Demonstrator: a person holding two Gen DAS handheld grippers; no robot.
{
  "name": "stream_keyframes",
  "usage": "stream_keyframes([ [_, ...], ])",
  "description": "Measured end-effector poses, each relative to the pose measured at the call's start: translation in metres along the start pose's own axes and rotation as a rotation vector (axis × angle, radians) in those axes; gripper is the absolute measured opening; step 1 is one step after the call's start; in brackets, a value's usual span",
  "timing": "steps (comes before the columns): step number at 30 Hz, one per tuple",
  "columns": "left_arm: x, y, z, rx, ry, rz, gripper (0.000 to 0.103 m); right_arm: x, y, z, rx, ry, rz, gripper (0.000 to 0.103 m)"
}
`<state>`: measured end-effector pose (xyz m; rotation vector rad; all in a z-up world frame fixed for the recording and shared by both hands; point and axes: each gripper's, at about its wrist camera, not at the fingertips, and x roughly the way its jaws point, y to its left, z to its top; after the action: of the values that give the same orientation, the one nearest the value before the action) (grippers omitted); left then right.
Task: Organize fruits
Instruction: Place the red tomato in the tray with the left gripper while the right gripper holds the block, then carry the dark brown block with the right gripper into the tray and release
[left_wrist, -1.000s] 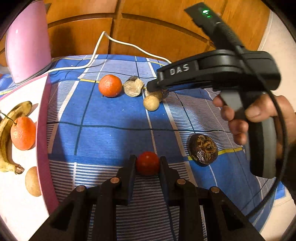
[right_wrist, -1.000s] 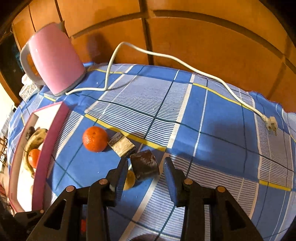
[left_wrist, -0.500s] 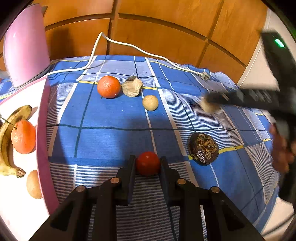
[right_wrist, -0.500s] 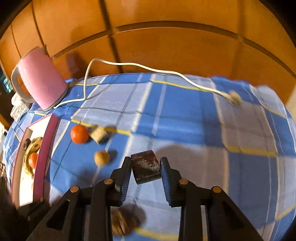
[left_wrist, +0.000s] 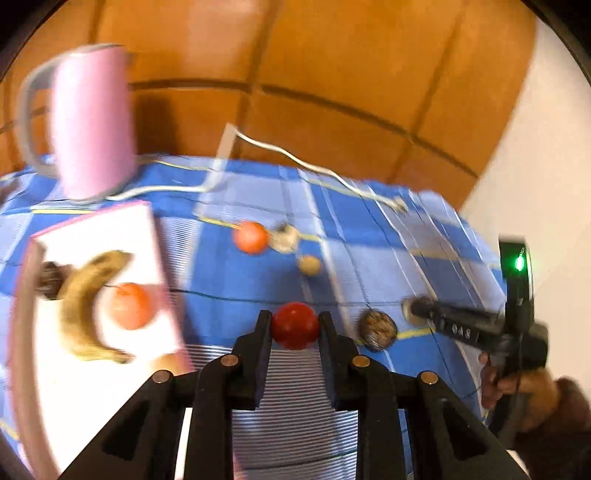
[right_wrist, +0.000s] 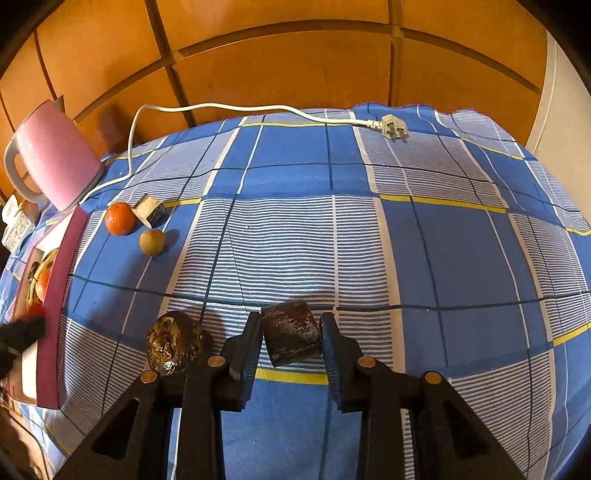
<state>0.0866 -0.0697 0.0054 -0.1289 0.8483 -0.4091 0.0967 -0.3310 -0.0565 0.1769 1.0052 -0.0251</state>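
Note:
My left gripper (left_wrist: 295, 326) is shut on a small red round fruit (left_wrist: 295, 325), held above the blue checked cloth just right of the white tray (left_wrist: 92, 229). The tray holds a banana (left_wrist: 85, 295), an orange (left_wrist: 131, 306) and a dark fruit (left_wrist: 48, 278). My right gripper (right_wrist: 291, 334) is shut on a dark brown chunk (right_wrist: 290, 338), low over the cloth beside a dark wrinkled fruit (right_wrist: 171, 341). Farther back on the cloth lie an orange (right_wrist: 119, 218), a pale chunk (right_wrist: 149, 210) and a small tan fruit (right_wrist: 152, 242).
A pink kettle (right_wrist: 55, 158) stands at the back left, and its white cord runs across the cloth to a plug (right_wrist: 393, 127). Wooden panels rise behind the table. The tray's pink rim (right_wrist: 55, 295) borders the cloth on the left. A white wall (left_wrist: 546, 166) is at the right.
My left gripper has lifted the red fruit off the cloth and swung toward the tray. My right gripper closed on the dark chunk and carried it away from the orange, near the wrinkled fruit.

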Motion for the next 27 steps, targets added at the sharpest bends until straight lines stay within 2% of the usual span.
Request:
stream_keyframes([
  [3,-0.026,0.035,0.005,-0.066,-0.048,0.065,0.025,0.0,-0.001,-0.001,0.006,-0.007,0.007,0.032],
  [6,-0.045,0.076,0.006,-0.121,-0.088,0.174,0.025,0.0,-0.002,-0.002,0.009,-0.009,0.013,0.032],
  [10,-0.049,0.126,0.0,-0.187,-0.058,0.273,0.025,0.0,-0.001,-0.002,0.006,-0.008,0.01,0.032],
  [13,-0.044,0.15,0.0,-0.181,-0.038,0.326,0.025,0.0,0.0,-0.001,0.004,-0.008,0.005,0.032],
  [18,-0.027,0.172,0.003,-0.17,-0.003,0.373,0.025,0.0,0.0,-0.001,0.003,-0.005,0.001,0.032],
  [19,-0.024,0.176,0.003,-0.172,0.003,0.369,0.027,0.0,0.0,-0.001,0.001,-0.004,0.0,0.032],
  [20,-0.021,0.177,0.003,-0.17,0.01,0.373,0.036,0.0,0.001,-0.001,0.0,-0.003,-0.001,0.032],
  [22,-0.018,0.179,0.003,-0.186,0.002,0.396,0.043,0.0,0.0,-0.001,0.001,-0.001,-0.001,0.032],
  [24,-0.02,0.179,0.0,-0.201,-0.005,0.392,0.046,0.0,0.0,-0.001,0.001,0.001,-0.001,0.032],
  [27,-0.026,0.177,-0.006,-0.207,-0.014,0.428,0.047,0.001,0.001,-0.001,-0.002,0.003,-0.006,0.031],
])
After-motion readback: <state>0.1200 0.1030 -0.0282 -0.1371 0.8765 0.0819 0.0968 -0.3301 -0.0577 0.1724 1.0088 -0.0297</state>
